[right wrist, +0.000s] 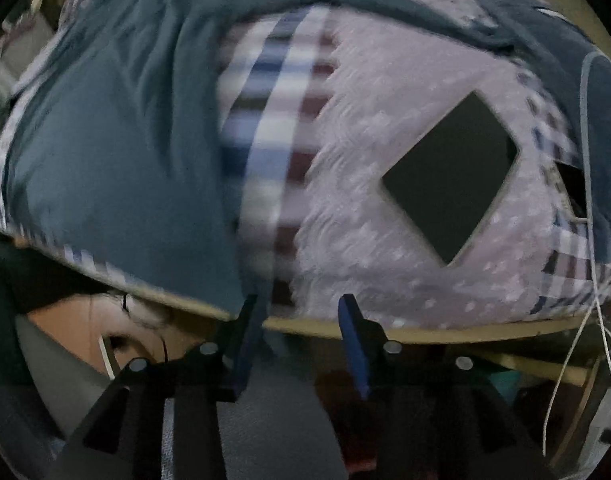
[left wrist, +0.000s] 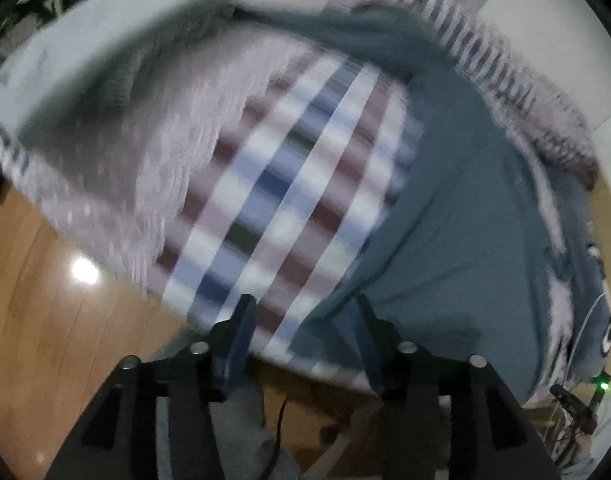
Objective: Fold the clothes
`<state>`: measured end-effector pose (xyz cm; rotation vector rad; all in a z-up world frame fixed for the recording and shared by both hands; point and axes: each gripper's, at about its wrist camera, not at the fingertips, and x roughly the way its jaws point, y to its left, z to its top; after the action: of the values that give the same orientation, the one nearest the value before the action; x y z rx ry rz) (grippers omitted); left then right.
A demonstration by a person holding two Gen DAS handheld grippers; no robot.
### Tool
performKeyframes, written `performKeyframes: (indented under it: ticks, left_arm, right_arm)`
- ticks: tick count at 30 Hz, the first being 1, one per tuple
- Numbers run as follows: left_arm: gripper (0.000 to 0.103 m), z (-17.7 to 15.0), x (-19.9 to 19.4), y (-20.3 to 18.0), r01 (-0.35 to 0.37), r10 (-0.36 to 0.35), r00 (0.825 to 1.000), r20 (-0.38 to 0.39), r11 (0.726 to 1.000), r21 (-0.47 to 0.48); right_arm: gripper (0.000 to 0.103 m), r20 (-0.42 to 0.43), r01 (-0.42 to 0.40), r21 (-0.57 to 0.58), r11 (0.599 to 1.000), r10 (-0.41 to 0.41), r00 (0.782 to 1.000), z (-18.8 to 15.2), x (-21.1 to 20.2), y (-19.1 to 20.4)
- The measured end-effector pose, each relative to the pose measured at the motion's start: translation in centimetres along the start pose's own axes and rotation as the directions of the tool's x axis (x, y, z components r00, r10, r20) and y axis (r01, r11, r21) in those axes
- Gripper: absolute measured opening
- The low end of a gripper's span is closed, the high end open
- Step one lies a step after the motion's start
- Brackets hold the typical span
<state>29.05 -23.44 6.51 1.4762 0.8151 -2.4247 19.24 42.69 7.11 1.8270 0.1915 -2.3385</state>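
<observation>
Both views were motion-blurred, so fine detail was unreliable. Landmark: the dark rectangular flat slab [right wrist: 451,178] lying on the pale lilac fleece cloth [right wrist: 365,240].

The teal-blue smooth garment [right wrist: 117,152] lay spread well to the left of that slab, past a strip of red-white-blue plaid cloth [right wrist: 265,120], all on the wooden desk [right wrist: 425,330].

Left hand-held gripper [left wrist: 301,312]: jaws wide apart, nothing held, tips over the seam where the plaid cloth [left wrist: 281,200] met the teal garment [left wrist: 465,220]. Right hand-held gripper [right wrist: 299,314]: also wide open and empty, at the desk edge below and left of the slab.

My read — this was the reach-in before a grasp. To do it well: go for the teal garment's near hem on the side away from the slab, pinch only one layer, keep both grippers level so the fold edge stays straight, and avoid snagging the plaid or fleece underneath.
</observation>
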Motion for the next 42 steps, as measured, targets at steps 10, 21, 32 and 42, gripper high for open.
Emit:
performKeyframes:
  ticks: [10, 21, 32, 42]
  left_arm:
    - [0.086, 5.1, 0.6, -14.0, 0.372, -0.417, 0.894, 0.165, 0.895, 0.247]
    - [0.086, 10.6, 14.6, -28.8, 0.614, -0.641, 0.763, 0.08, 0.758, 0.221]
    - [0.086, 10.7, 23.6, -27.9, 0.548, -0.554, 0.83, 0.06, 0.831, 0.093]
    - [0.086, 10.9, 24.3, -29.9, 0.528, -0.54, 0.841, 0.036, 0.833, 0.162]
  right_arm:
    - [0.048, 0.288, -0.044, 0.077, 0.996, 0.02, 0.957, 8.1, -4.1, 1.6]
    - [0.057, 0.48, -0.068, 0.015, 0.998, 0.053, 0.876, 26.5, -2.4, 4.6]
    - [0.057, 0.41, 0.098, -0.148, 0.984, -0.029, 0.912, 42.0, 11.0, 10.4]
    - [0.057, 0.34, -0.029, -0.264, 0.964, 0.122, 0.932, 46.6, 17.7, 13.3]
